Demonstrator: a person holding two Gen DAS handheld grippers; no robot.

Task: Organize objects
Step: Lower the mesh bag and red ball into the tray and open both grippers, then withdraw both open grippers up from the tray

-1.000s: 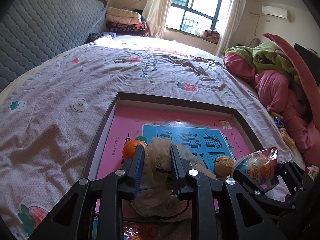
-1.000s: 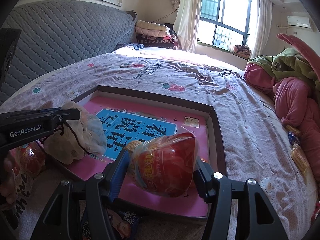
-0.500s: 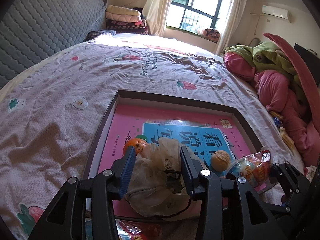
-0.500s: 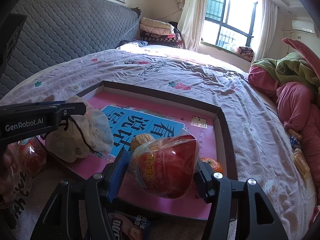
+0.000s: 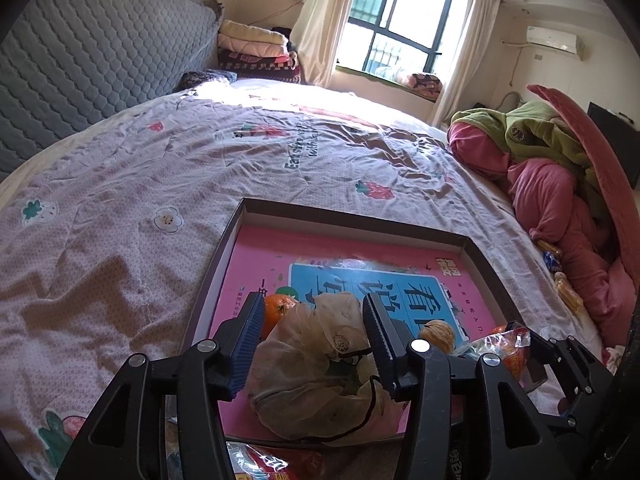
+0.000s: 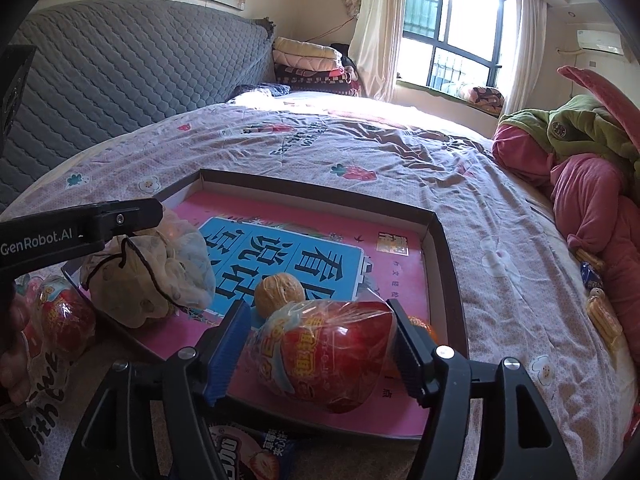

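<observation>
two loads hang over the tray [image 6: 438, 224]: our left gripper [image 5: 314, 344] has let go around the drawstring pouch [image 5: 320, 364], our right gripper [image 6: 320, 350] clamps the wrapped apple [image 6: 332, 354]. we should lower it beside the walnut [image 6: 278, 288], then ease apart.

The tray [image 5: 476, 256] has a dark brown rim and a pink floor with a blue panel. The bedsheet [image 5: 160, 168] is pale lilac with strawberry and flower prints. The drawstring bag [image 5: 316, 364] is cream, the wrapped apple [image 6: 332, 356] red, the tangerine [image 5: 276, 312] orange.
</observation>
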